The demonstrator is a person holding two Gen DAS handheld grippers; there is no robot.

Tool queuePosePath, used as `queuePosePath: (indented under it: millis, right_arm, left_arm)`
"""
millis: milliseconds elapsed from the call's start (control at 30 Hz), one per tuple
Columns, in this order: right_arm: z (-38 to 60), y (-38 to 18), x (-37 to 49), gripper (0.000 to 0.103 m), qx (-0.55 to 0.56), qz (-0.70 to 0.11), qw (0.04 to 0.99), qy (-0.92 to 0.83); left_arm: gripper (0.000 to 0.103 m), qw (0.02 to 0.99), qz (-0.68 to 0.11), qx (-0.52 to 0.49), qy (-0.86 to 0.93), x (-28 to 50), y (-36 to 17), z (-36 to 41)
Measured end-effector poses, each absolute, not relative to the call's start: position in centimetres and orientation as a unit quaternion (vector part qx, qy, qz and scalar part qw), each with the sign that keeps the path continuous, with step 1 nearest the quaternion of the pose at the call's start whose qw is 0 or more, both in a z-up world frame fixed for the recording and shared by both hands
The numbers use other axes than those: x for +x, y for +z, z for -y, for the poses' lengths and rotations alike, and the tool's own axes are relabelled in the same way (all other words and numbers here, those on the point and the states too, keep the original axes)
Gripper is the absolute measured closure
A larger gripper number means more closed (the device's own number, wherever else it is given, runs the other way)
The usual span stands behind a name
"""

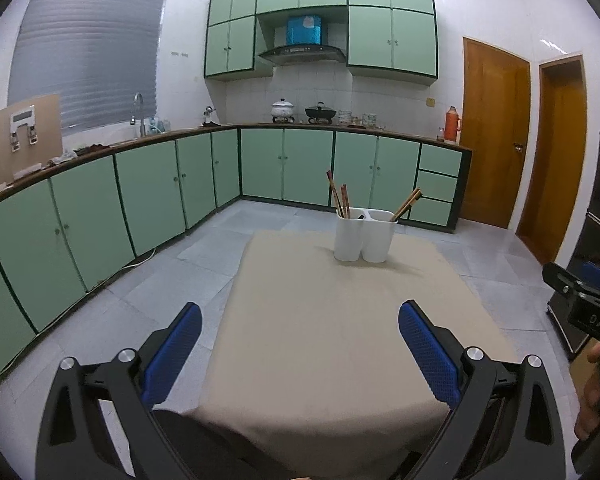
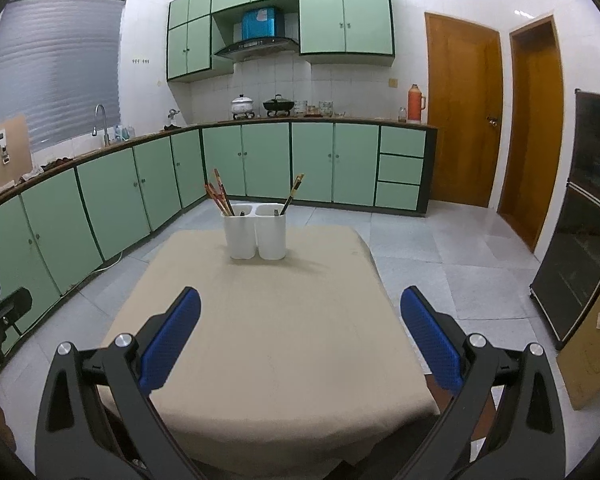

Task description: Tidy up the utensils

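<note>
A white two-compartment utensil holder [image 1: 363,235] [image 2: 255,231] stands upright at the far end of a table covered with a beige cloth [image 1: 332,320] [image 2: 268,320]. Reddish-brown chopsticks [image 1: 339,196] [image 2: 219,194] lean out of its left compartment. Another pair of chopsticks [image 1: 408,204] [image 2: 294,192] leans out of the right compartment. My left gripper [image 1: 300,320] is open above the near part of the cloth, holding nothing. My right gripper [image 2: 300,308] is open too, well short of the holder, with nothing between its blue pads [image 2: 172,336].
Green floor cabinets [image 1: 100,208] [image 2: 112,196] run along the left and back walls, with pots on the counter. Wooden doors [image 1: 496,128] [image 2: 464,112] stand at the right, beside a dark cabinet [image 2: 580,224]. Grey tiled floor surrounds the table. The other gripper shows at each frame's edge [image 1: 580,304] [image 2: 0,316].
</note>
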State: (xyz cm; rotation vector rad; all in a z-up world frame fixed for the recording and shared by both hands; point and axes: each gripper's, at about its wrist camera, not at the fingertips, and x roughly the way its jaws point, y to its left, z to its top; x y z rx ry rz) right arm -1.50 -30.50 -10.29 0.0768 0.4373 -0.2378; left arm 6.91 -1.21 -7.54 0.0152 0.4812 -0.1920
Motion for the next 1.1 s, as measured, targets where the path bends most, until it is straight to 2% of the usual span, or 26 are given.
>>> queuePosePath:
  millis: [467,1100]
  right_arm:
    - [29.3,-8.5,-8.5,0.006,0.045,-0.173,0.977,-0.113]
    - [29.5,-8.1,-9.7,0.006,0.037,-0.159,0.980,-0.113]
  left_arm:
    - [0.006,0.975,-0.207,0.003,-0.083,1.1,-5.6,0.3]
    - [0.006,0.981,-0.186,0.000,-0.054,-0.8,-4.9,-0.3]
